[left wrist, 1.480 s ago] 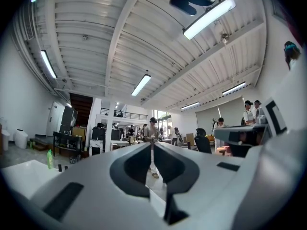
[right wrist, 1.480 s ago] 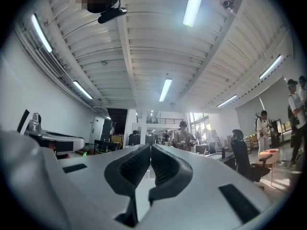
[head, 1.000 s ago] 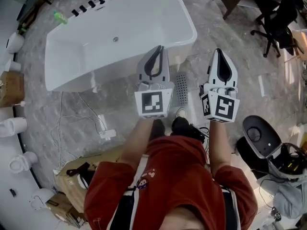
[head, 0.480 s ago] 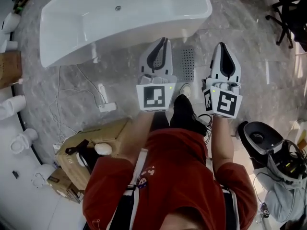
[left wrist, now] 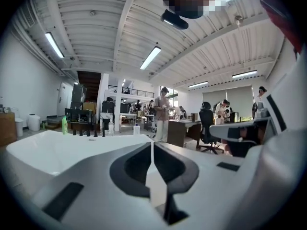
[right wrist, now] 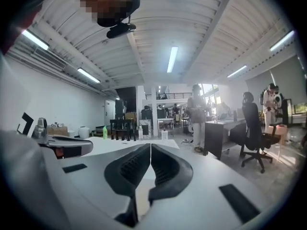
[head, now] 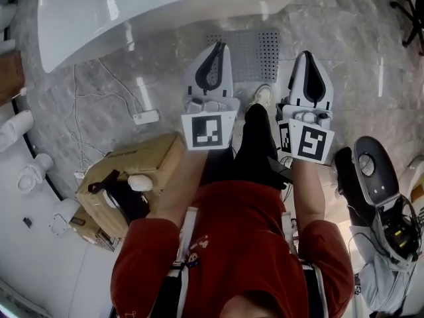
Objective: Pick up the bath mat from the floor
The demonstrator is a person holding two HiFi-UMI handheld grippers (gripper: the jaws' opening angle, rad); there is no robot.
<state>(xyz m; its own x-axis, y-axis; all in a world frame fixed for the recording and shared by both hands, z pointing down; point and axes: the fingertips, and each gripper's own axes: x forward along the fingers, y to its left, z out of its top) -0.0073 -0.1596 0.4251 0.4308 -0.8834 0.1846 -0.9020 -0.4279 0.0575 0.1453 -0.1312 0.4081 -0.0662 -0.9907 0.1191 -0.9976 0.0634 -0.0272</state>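
The bath mat is a grey perforated rectangle lying flat on the marble floor beside the white bathtub. In the head view my left gripper hangs shut over the mat's left edge, well above the floor. My right gripper is shut too, held just right of the mat. Neither touches it. Part of the mat is hidden behind the left gripper. The left gripper view shows closed jaws with nothing between them, and the right gripper view shows the same. Both point level across the room.
A pale shoe stands at the mat's near edge. A cardboard box and a power strip with cables lie to the left. A black-and-white toilet stands to the right. People stand by desks far off.
The head view has tipped down and forward: the tub slid to the top edge and much more of the mat shows. Both grippers stayed shut and side by side.
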